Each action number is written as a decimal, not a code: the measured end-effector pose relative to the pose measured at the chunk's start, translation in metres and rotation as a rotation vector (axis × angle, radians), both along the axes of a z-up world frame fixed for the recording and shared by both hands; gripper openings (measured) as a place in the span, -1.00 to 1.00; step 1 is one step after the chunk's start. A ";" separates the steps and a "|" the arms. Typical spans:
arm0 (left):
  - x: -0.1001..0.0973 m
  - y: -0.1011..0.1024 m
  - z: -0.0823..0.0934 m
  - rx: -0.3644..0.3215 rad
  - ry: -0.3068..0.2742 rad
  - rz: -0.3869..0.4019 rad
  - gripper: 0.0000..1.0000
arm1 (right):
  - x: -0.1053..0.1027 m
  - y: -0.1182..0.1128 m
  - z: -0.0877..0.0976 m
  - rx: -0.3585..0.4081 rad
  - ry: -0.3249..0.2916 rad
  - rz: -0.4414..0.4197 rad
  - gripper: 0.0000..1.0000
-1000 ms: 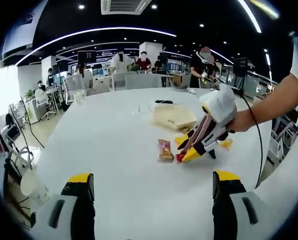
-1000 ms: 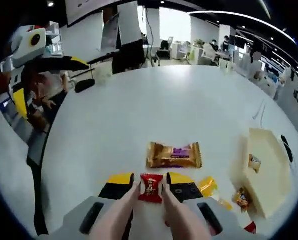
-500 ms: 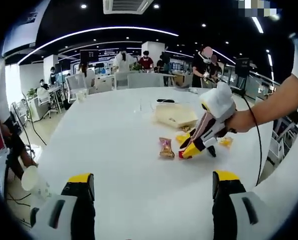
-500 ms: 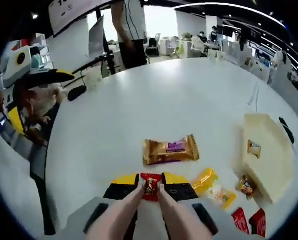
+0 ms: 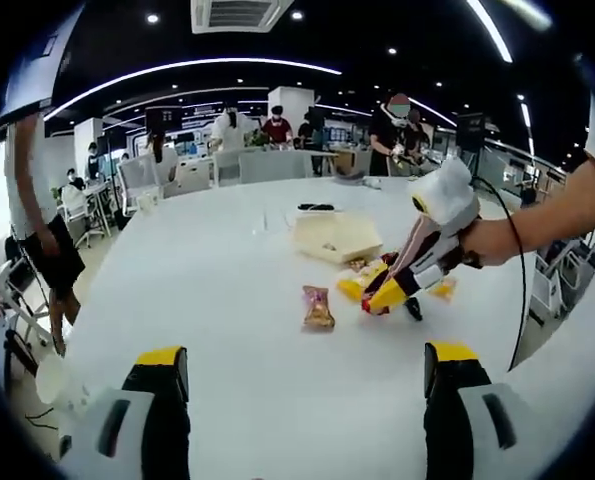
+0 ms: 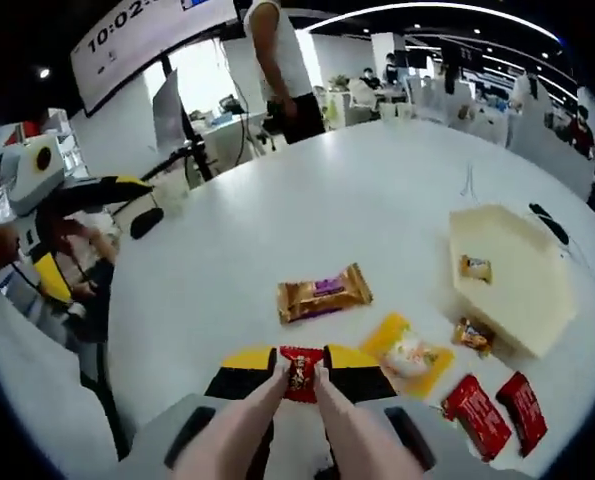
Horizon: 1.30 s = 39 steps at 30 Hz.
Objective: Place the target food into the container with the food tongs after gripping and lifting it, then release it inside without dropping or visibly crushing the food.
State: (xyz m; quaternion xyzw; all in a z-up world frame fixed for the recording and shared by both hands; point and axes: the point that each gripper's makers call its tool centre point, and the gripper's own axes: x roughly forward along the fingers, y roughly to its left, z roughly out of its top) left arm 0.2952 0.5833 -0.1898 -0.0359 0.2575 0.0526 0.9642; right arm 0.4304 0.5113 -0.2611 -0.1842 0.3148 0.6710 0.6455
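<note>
My right gripper (image 6: 299,358) is shut on the beige food tongs (image 6: 327,420). The tong tips pinch a small red candy (image 6: 299,372) just above the white table. The cream hexagonal container (image 6: 522,295) lies to the right and farther off, with one candy (image 6: 475,267) inside. In the left gripper view the right gripper (image 5: 387,296) hangs right of centre in a person's hand (image 5: 497,240), with the red candy (image 5: 368,304) at its tip and the container (image 5: 337,238) behind. My left gripper (image 5: 307,360) stands wide open over bare table.
A brown-gold wrapped bar (image 6: 324,292), a yellow packet (image 6: 407,355), two red packets (image 6: 497,412) and a small candy (image 6: 472,335) lie on the table (image 6: 377,200) near the container. The left gripper (image 6: 92,230) shows at the left edge. A person (image 6: 282,60) stands beyond the table.
The right gripper has risen and shifted toward the container with the red candy still pinched in the tongs. The left gripper has stayed open. A person has walked into view at the left.
</note>
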 end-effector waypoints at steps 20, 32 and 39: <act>0.050 -0.029 0.008 0.022 -0.026 -0.181 0.97 | 0.037 -0.075 0.065 0.172 0.067 -0.349 -0.65; 0.071 -0.039 0.011 0.024 -0.040 -0.253 0.97 | 0.045 -0.130 0.083 0.205 0.034 -0.508 -0.65; 0.073 -0.039 0.009 0.021 -0.036 -0.255 0.97 | 0.050 -0.154 0.082 0.192 0.012 -0.571 -0.64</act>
